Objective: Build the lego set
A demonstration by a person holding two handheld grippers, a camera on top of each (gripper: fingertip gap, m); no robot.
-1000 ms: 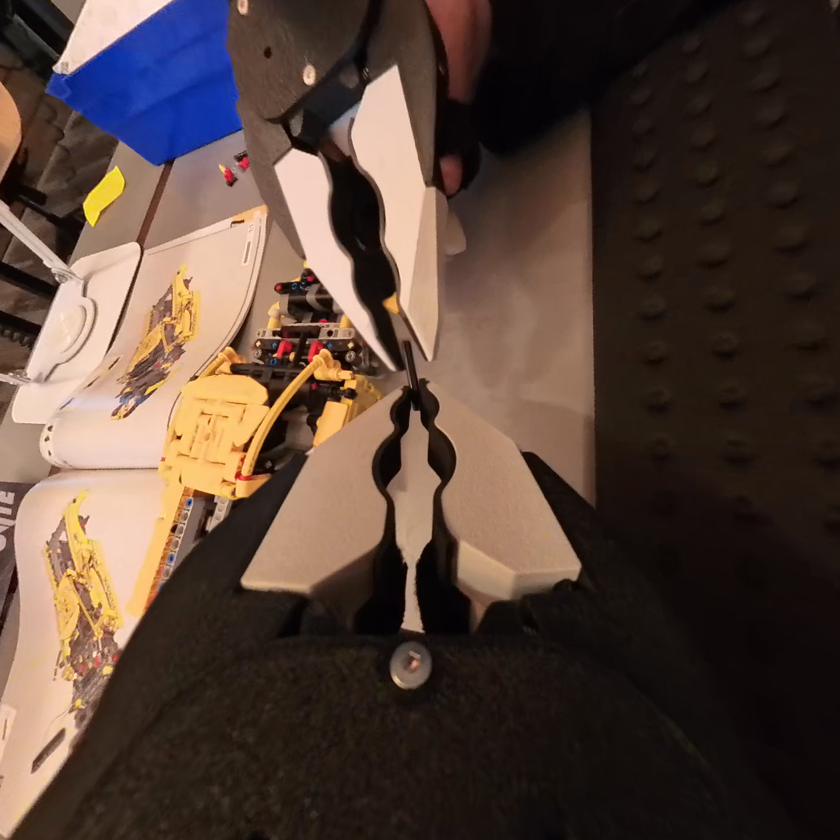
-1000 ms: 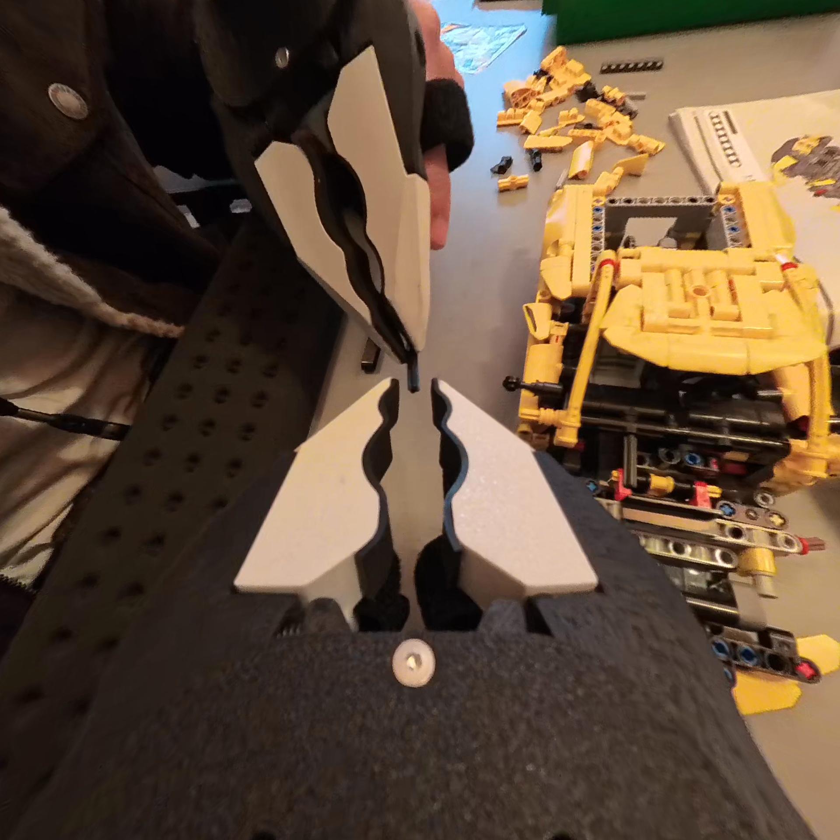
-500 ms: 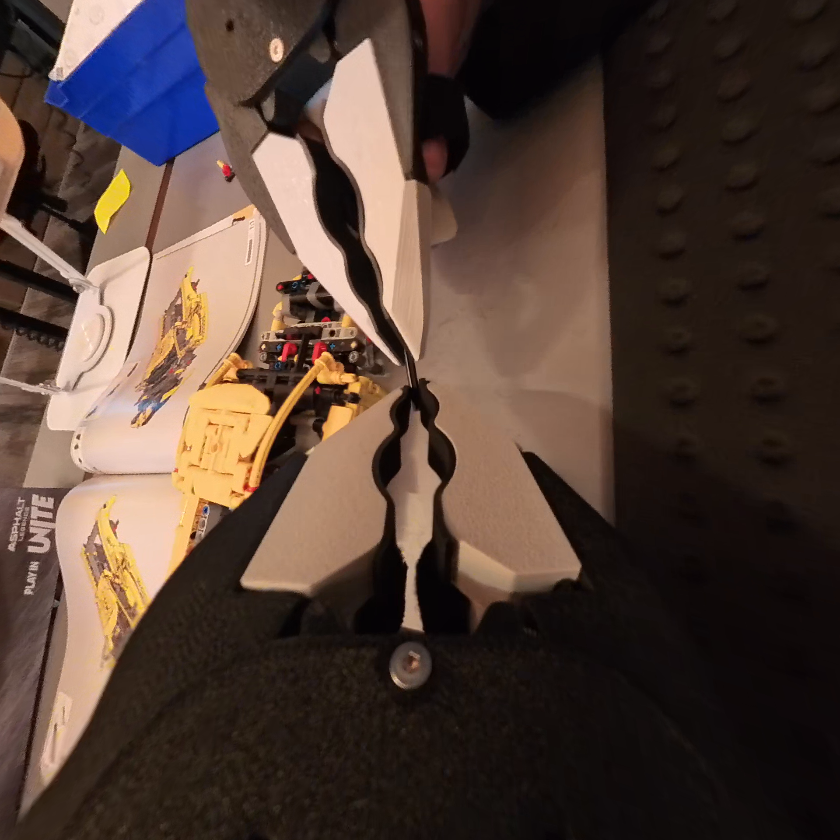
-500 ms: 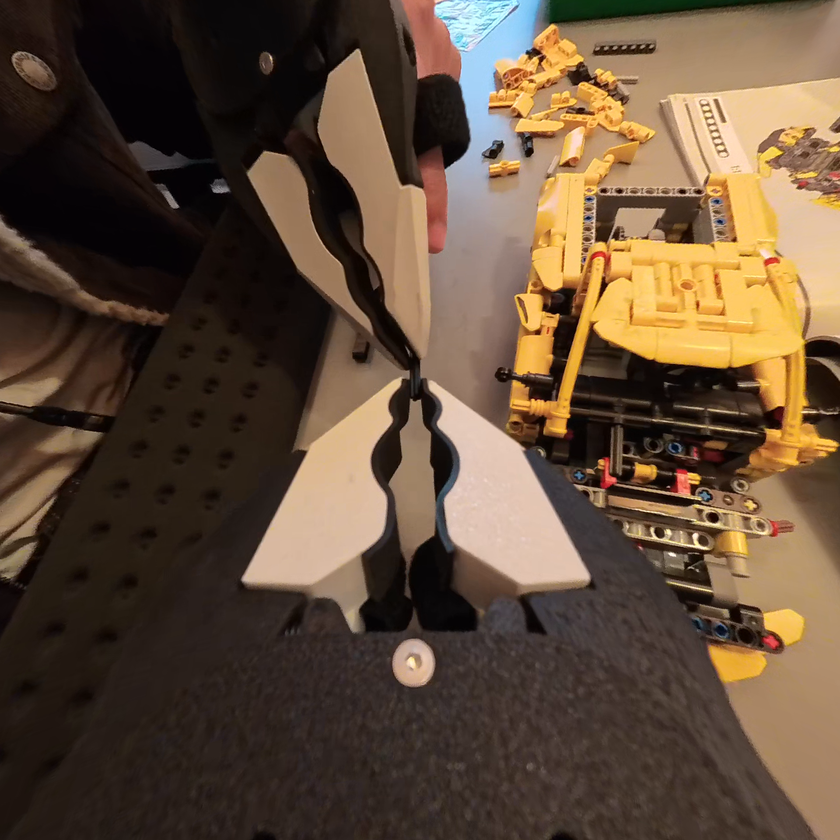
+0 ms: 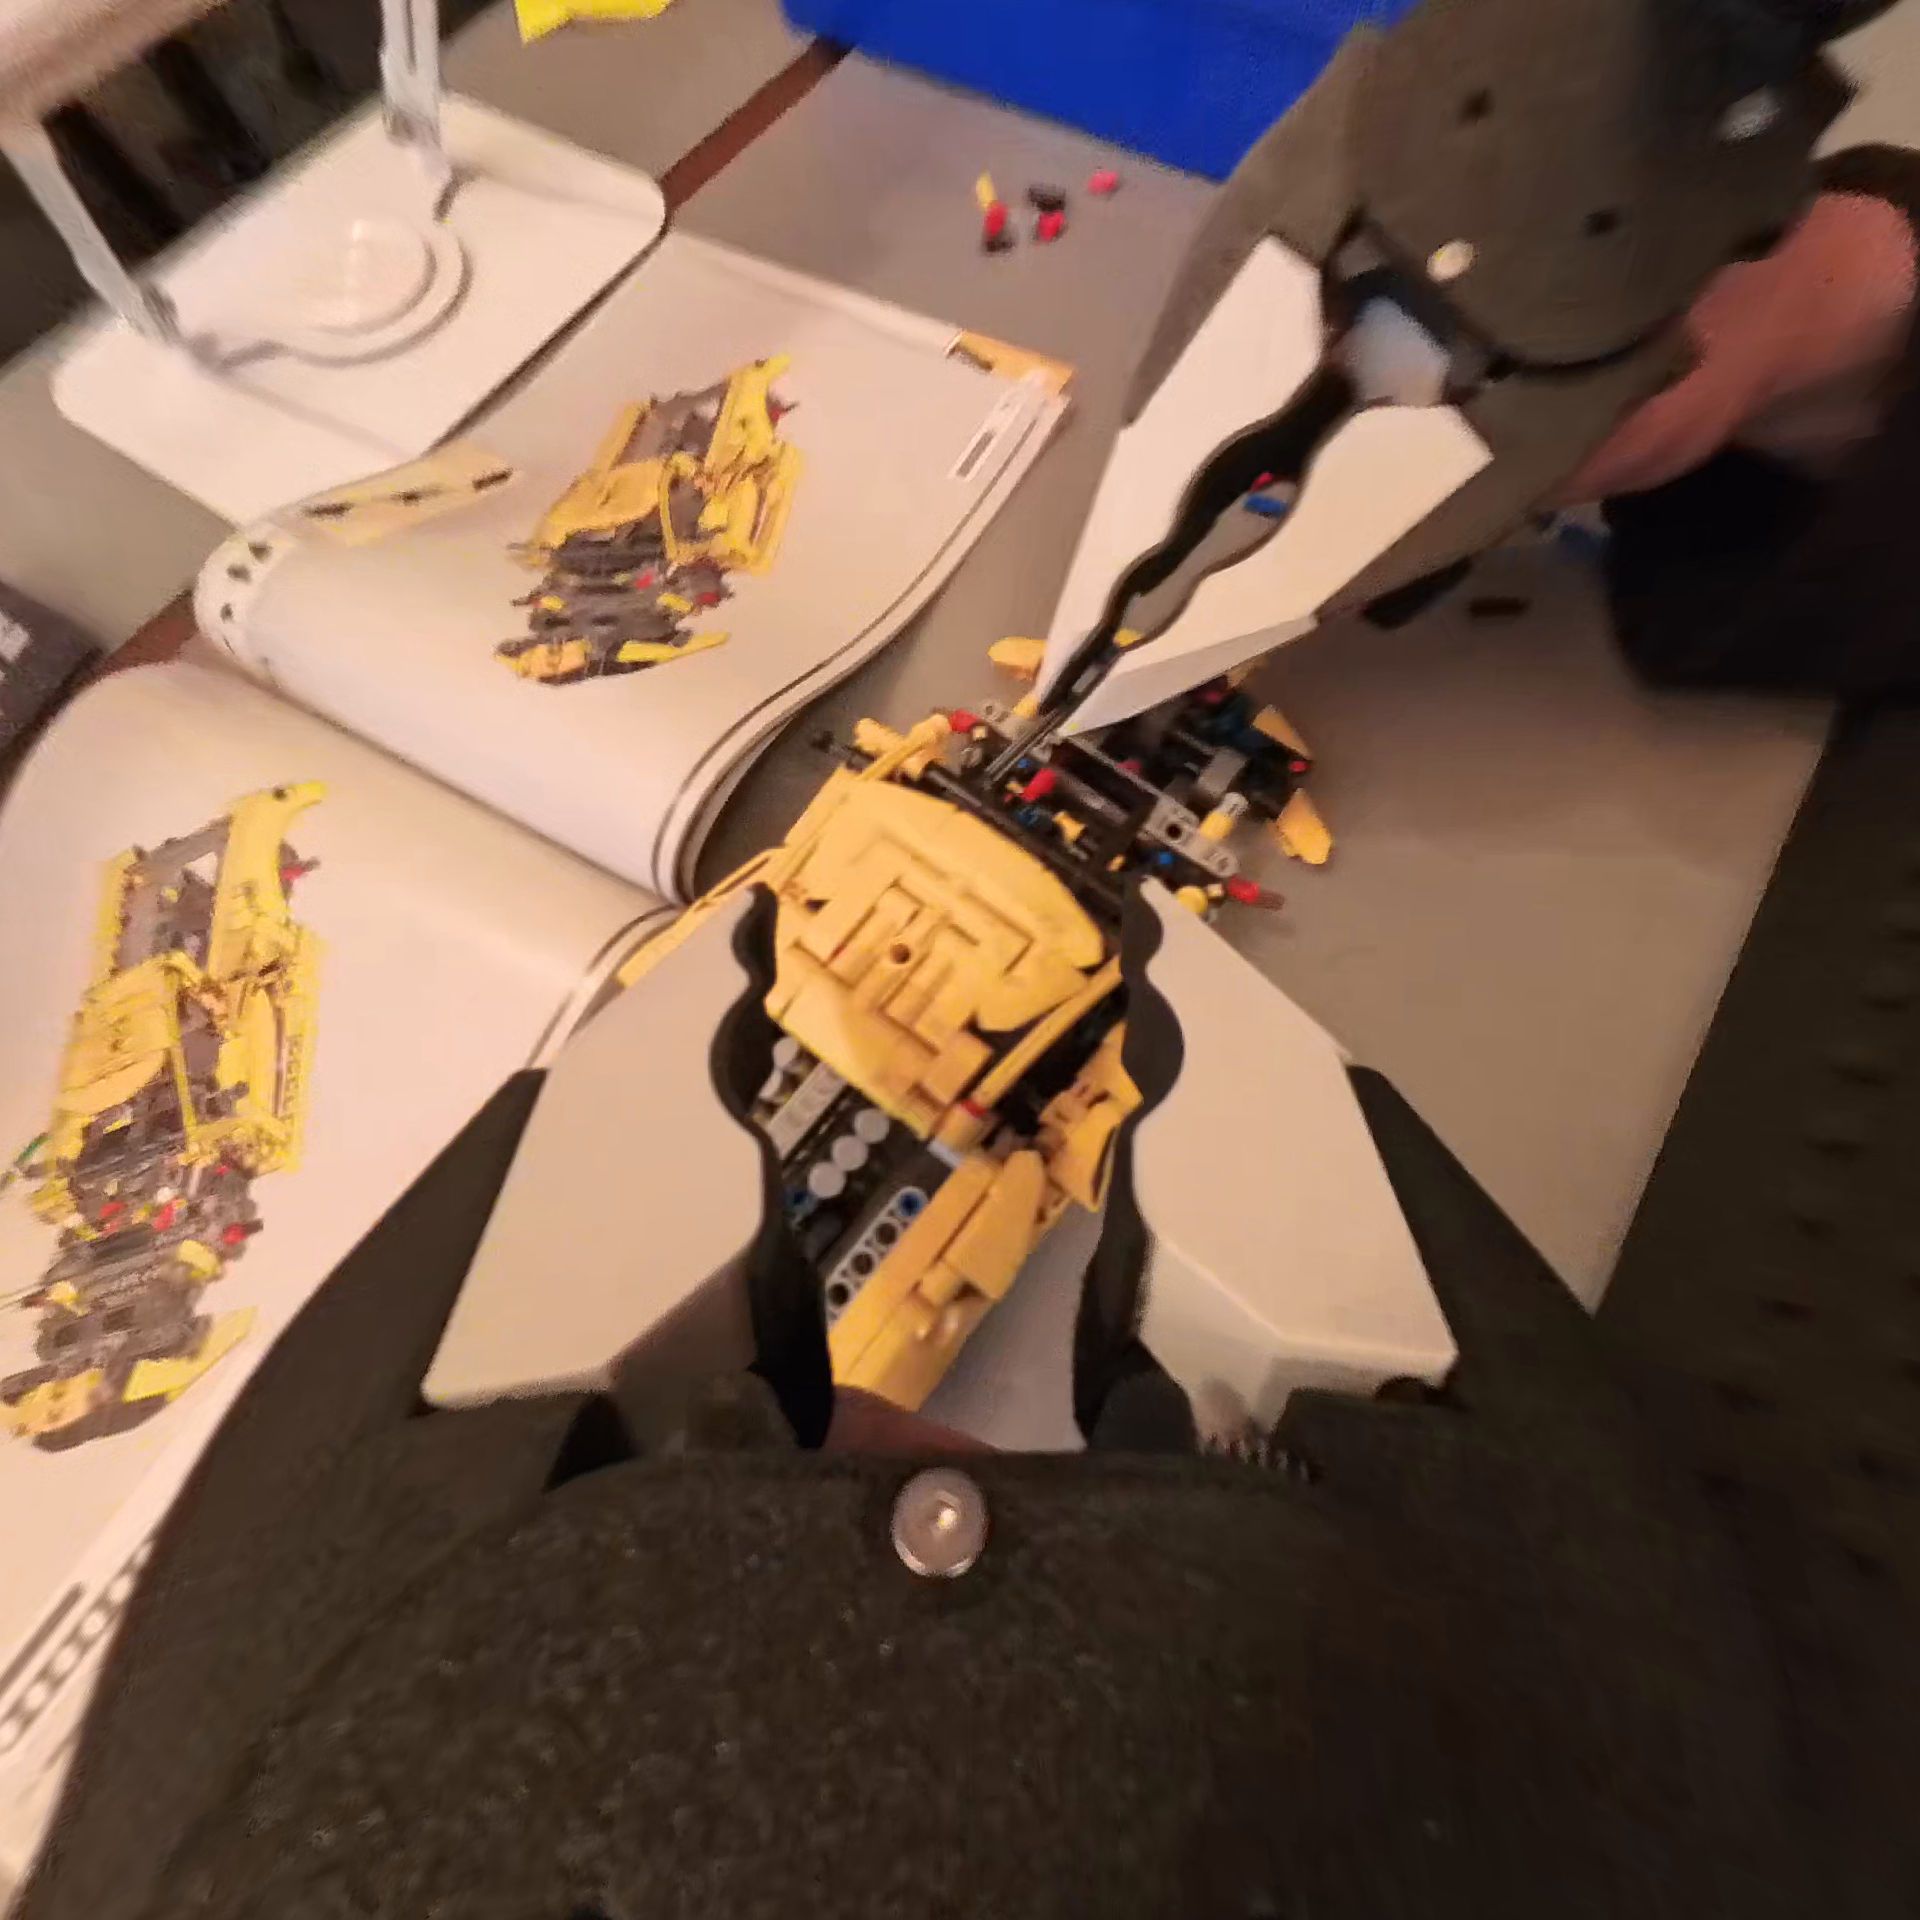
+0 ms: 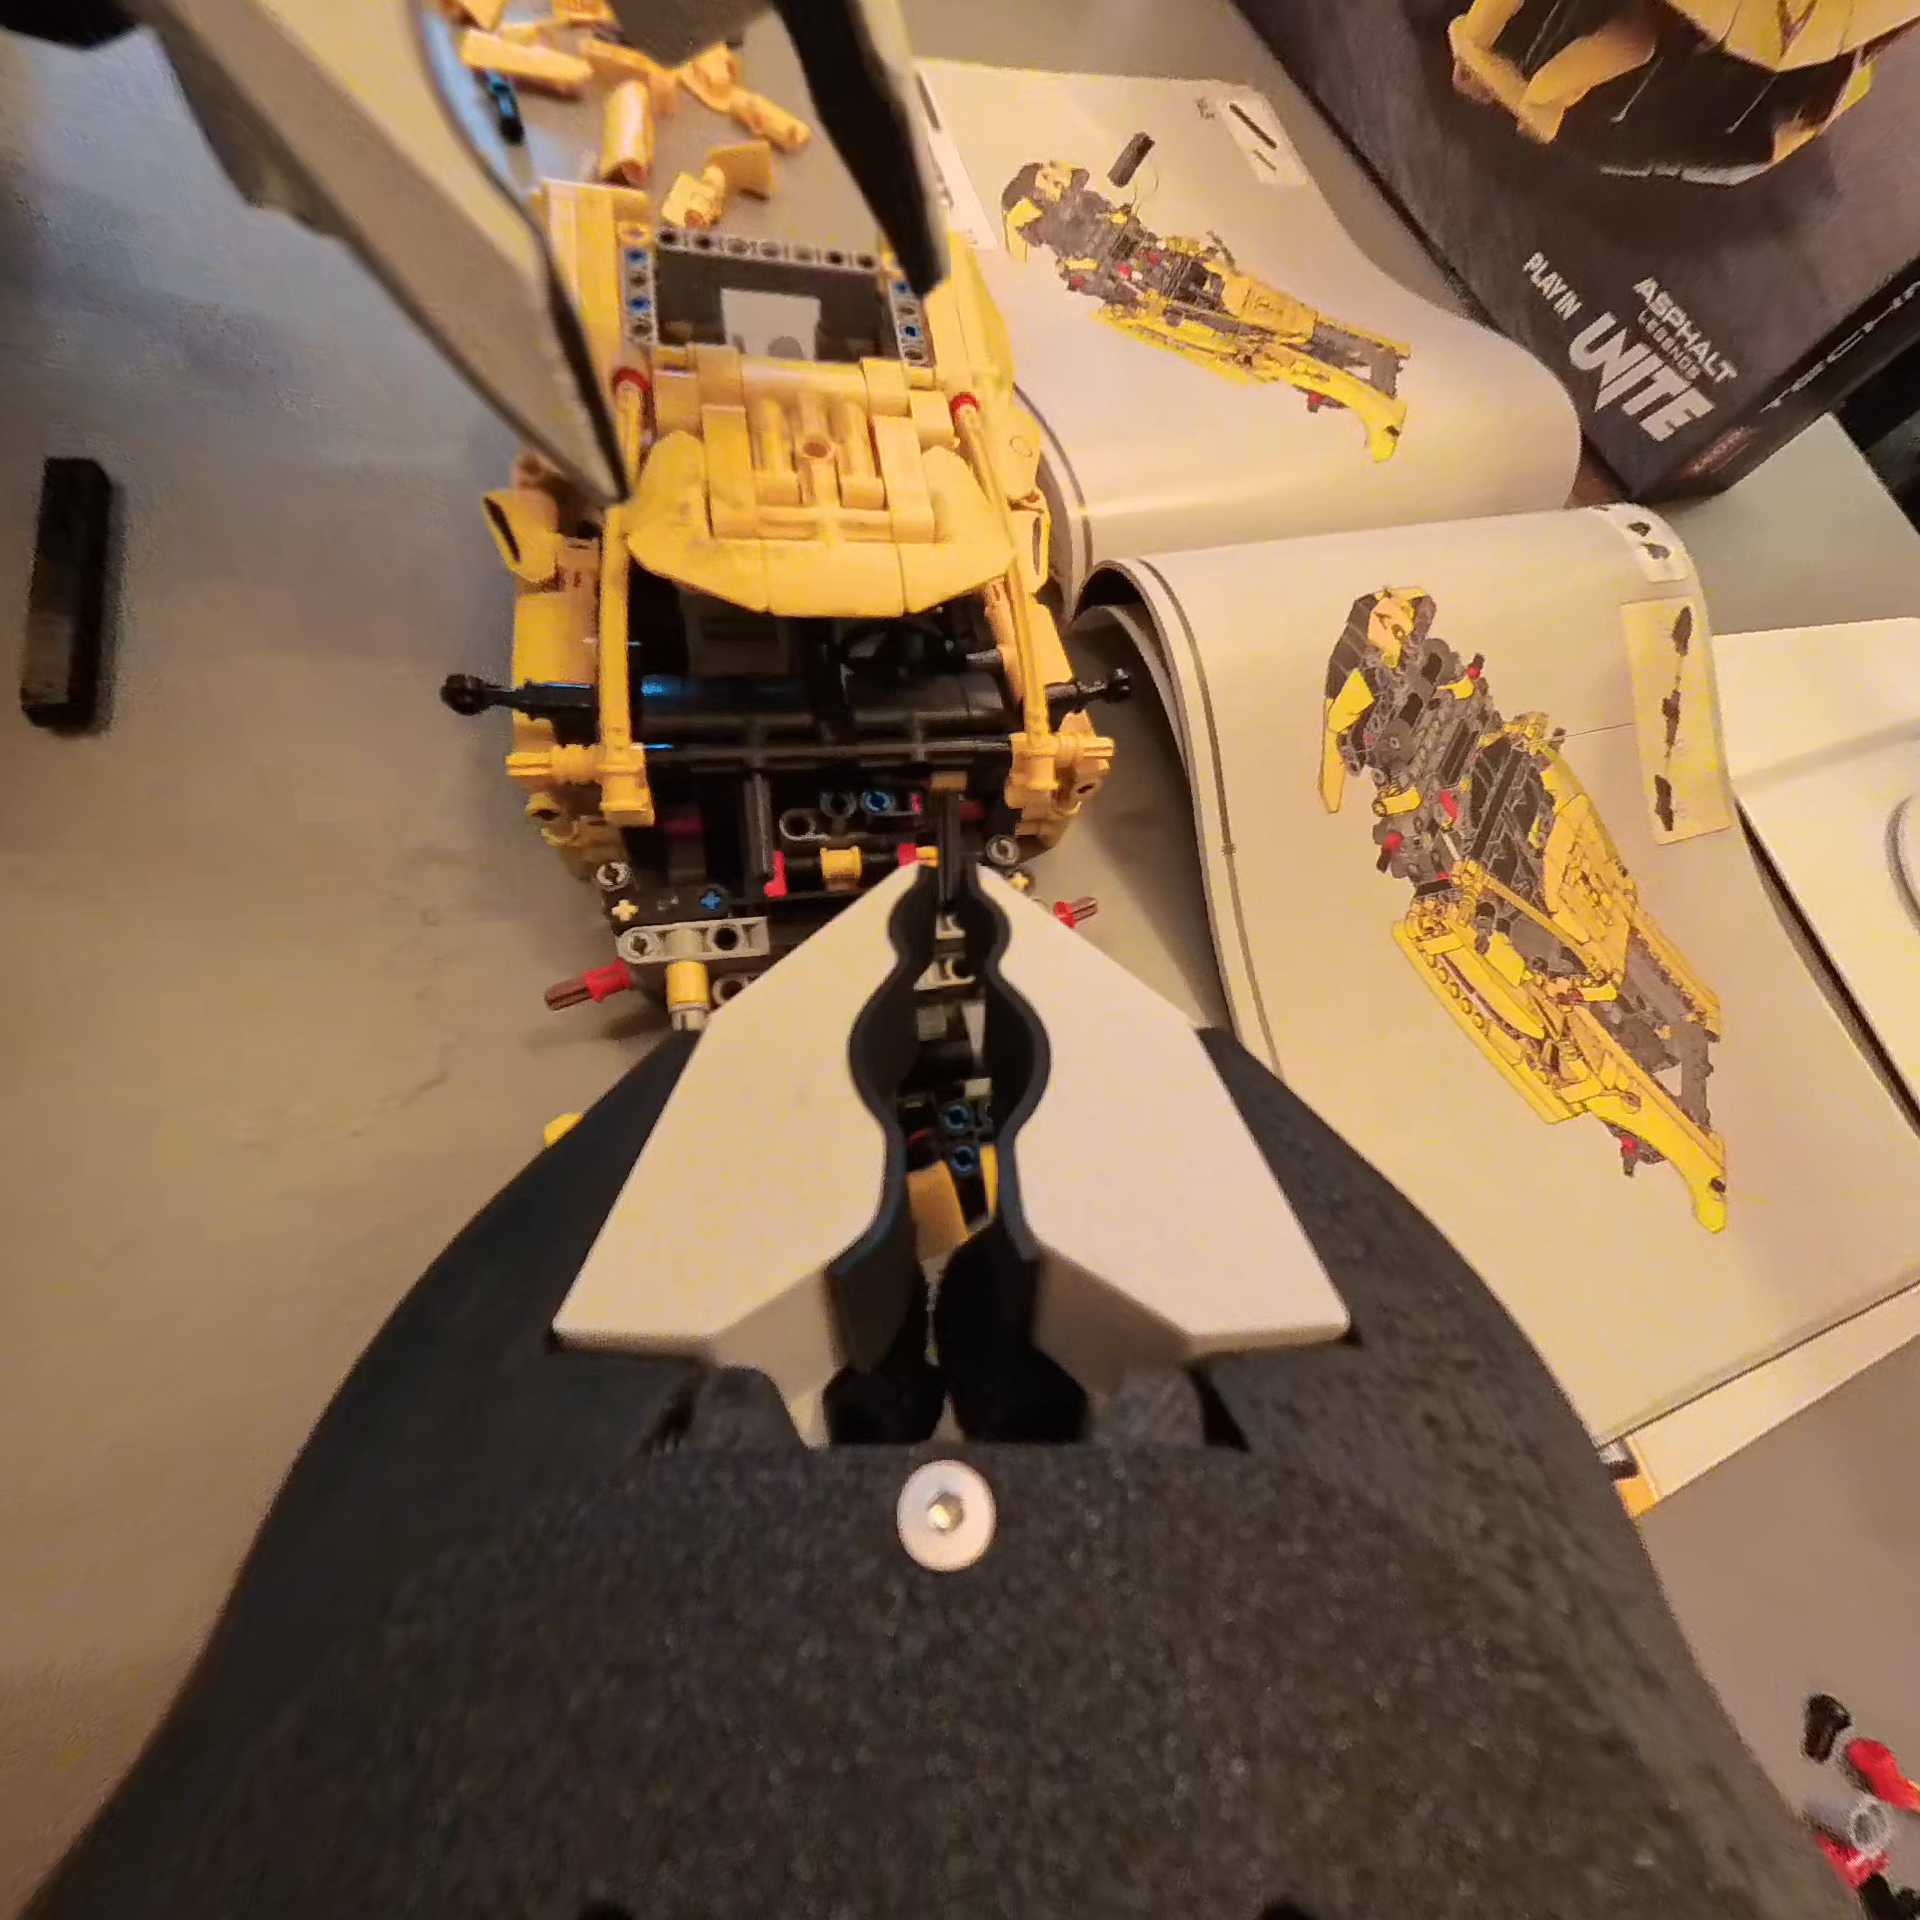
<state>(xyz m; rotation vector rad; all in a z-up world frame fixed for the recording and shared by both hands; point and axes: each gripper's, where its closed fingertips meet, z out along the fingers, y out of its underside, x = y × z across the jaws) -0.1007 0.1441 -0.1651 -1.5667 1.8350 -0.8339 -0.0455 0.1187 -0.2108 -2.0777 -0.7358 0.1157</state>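
The yellow Lego car model (image 5: 914, 966) (image 6: 821, 520) stands on the grey table beside the open instruction booklet. My left gripper (image 5: 940, 920) is wide open, with one finger on each side of the car's roof; it also shows at the top of the right wrist view (image 6: 748, 374). I cannot tell whether its pads touch the car. My right gripper (image 6: 948, 878) is shut on a thin black rod (image 6: 948, 826). The rod's far end reaches into the black frame at the car's front end. That gripper (image 5: 1055, 717) and rod (image 5: 1023, 743) also show in the left wrist view.
The open instruction booklet (image 5: 436, 956) (image 6: 1455, 831) lies next to the car. The set's dark box (image 6: 1621, 239), loose yellow pieces (image 6: 665, 114), a black beam (image 6: 64, 592), red pins (image 5: 1029, 208), a blue bin (image 5: 1091, 73) and a white stand base (image 5: 343, 270) lie around. Some 8 cm of space lies between my two pairs of fingers.
The left gripper let go of the black rod, opened wide and moved over the car. The right gripper closed on the rod and carried it to the car's front end.
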